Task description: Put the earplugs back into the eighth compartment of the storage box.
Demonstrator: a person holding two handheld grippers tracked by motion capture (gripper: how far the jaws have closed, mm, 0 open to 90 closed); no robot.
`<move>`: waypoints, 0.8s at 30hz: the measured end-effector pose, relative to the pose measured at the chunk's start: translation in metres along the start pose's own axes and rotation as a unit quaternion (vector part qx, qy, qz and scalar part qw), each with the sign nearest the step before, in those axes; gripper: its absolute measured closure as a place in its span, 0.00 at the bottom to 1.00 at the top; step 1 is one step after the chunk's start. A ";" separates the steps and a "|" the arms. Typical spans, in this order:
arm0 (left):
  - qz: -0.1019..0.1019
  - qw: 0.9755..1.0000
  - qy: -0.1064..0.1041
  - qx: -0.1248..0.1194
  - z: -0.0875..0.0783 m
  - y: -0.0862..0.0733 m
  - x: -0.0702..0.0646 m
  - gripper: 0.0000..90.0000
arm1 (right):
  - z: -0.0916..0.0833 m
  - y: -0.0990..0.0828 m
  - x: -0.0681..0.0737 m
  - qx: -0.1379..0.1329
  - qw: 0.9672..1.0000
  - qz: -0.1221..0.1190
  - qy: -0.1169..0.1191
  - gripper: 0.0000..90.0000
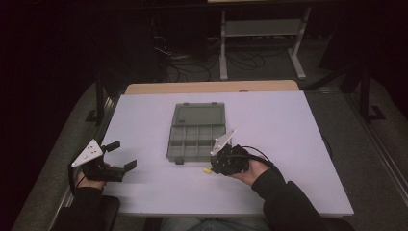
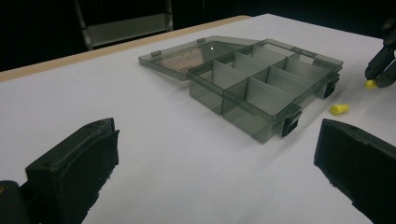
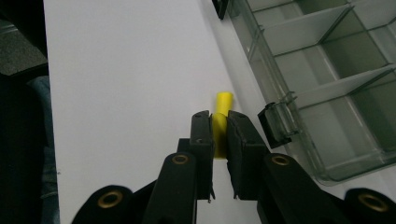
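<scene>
— What do we see from the high view?

— We see a white rectangular table (image 1: 288,144) with a smoky grey translucent plastic organiser box (image 1: 196,131) near its middle, lid laid open flat on the far side, compartments toward us. Our left gripper (image 1: 120,156) rests near the table's left edge, well apart from the box, its jaws spread wide with nothing between them. Our right gripper (image 1: 216,166) sits just in front of the box's near right corner, and a small yellow plastic cylinder (image 1: 207,170) shows at its tip on the table.

— And from the left gripper view?

— We look between two black jaws standing far apart over bare table. Beyond them lies the organiser box (image 2: 261,88) with its dividers and black latches. Near its front right latch we find one small yellow piece (image 2: 339,108) lying loose on the table, and further right the right gripper (image 2: 380,74) pinches a second yellow piece at its tip.

— And the right gripper view?

— Here our jaws are closed narrow on the yellow cylinder (image 3: 223,105), whose far end pokes out beyond them. It lies over the white table, just beside the box's front wall (image 3: 303,154) and its black latch (image 3: 275,123), outside the compartments.
</scene>
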State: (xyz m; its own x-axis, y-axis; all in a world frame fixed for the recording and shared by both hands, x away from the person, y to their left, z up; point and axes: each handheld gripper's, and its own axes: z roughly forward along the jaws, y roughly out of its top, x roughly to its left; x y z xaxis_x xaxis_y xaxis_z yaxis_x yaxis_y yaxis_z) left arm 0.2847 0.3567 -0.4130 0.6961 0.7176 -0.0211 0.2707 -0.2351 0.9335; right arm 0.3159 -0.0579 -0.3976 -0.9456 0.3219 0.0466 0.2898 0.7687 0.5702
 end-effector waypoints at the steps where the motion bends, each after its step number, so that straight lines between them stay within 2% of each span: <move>1: 0.000 1.000 0.000 0.000 0.000 0.000 0.000 0.00 | -0.001 0.001 0.000 0.000 1.000 0.000 -0.001 0.88; 18: 0.000 1.000 0.000 0.000 0.000 0.000 0.000 0.00 | -0.023 0.010 -0.014 -0.009 1.000 0.004 -0.018 0.88; 24: 0.000 1.000 0.000 0.000 0.000 0.000 0.000 0.00 | -0.030 0.014 -0.023 -0.009 1.000 0.011 -0.025 0.88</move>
State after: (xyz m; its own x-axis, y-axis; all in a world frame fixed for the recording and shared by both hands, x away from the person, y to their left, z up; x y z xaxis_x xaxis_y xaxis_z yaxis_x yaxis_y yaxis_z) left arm 0.2848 0.3567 -0.4130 0.6969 0.7169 -0.0212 0.2710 -0.2359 0.9332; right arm 0.3375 -0.0714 -0.3664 -0.9304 0.3661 0.0178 0.3068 0.7513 0.5843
